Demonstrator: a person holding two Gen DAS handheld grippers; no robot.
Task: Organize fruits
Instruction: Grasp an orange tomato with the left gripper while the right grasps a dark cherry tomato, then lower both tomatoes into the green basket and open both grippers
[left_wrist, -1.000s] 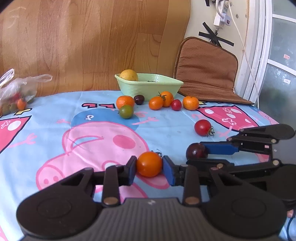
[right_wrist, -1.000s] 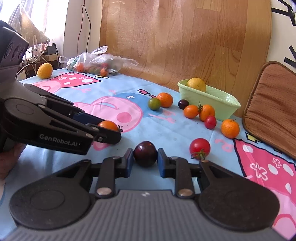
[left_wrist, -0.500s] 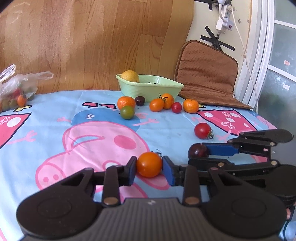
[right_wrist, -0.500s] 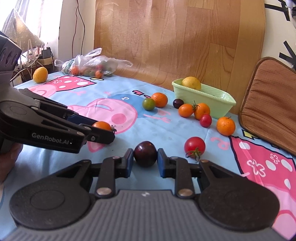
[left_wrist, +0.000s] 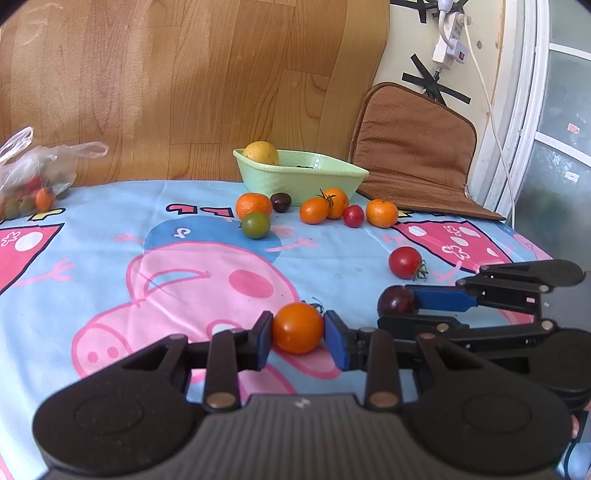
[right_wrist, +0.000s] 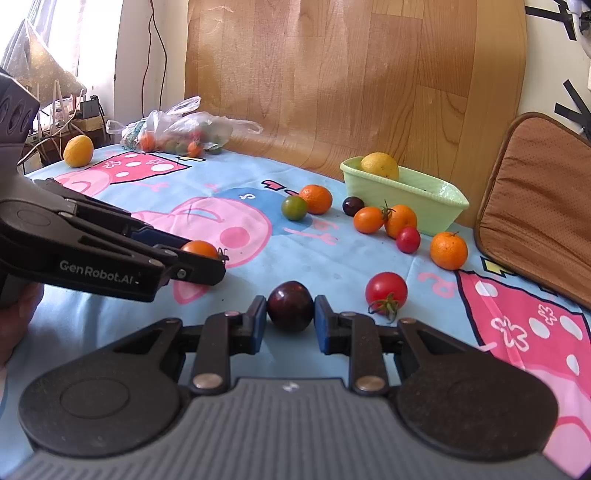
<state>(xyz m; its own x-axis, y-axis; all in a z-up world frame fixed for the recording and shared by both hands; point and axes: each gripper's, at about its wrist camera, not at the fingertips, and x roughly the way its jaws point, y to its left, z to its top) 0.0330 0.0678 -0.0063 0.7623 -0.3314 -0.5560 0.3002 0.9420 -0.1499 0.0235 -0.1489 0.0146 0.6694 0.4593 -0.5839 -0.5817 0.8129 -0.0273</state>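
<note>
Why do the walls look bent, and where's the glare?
Left wrist view: fisheye lens bows the white window frame and darkens corners. Right wrist view: the bright window at top left is washed out; the wooden wall panel curves; the grey gripper body at the bottom edge looks soft.

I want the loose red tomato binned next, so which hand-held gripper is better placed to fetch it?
Right, marginally. The right hand-held gripper sits just beside the red tomato, while the left hand-held gripper is farther over. Both are full though: right grips a dark plum, left an orange tomato.
</note>
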